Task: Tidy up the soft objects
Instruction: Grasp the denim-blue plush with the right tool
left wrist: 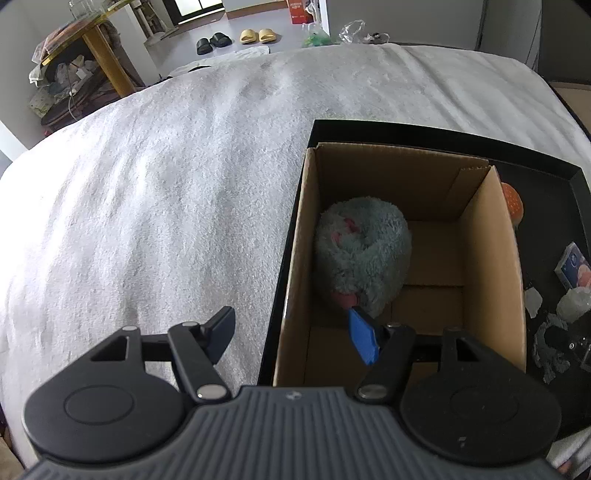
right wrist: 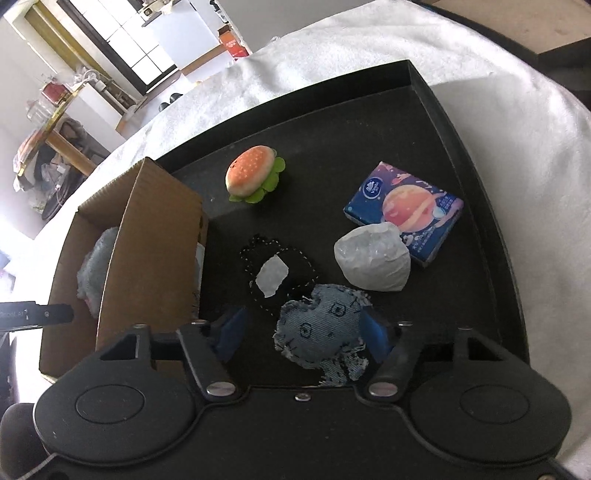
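Observation:
A grey-green plush toy [left wrist: 364, 251] with pink marks lies inside the open cardboard box [left wrist: 491, 258]; it also shows in the right wrist view [right wrist: 92, 266]. My left gripper [left wrist: 291, 332] is open and empty, straddling the box's left wall. The box [right wrist: 155, 251] stands in a black tray [right wrist: 424, 118]. My right gripper [right wrist: 303, 328] is open, its jaws on either side of a denim plush [right wrist: 321, 332] on the tray. A burger plush [right wrist: 251, 173], a tissue pack [right wrist: 406, 210], a white lump [right wrist: 373, 262] and a black fabric piece [right wrist: 295, 273] with a white patch lie ahead.
The tray sits on a white fluffy cover [left wrist: 166, 184]. Beyond the cover's edge are slippers [left wrist: 236, 37] on the floor, a cluttered wooden table [left wrist: 81, 55] and a plastic bag [left wrist: 354, 31].

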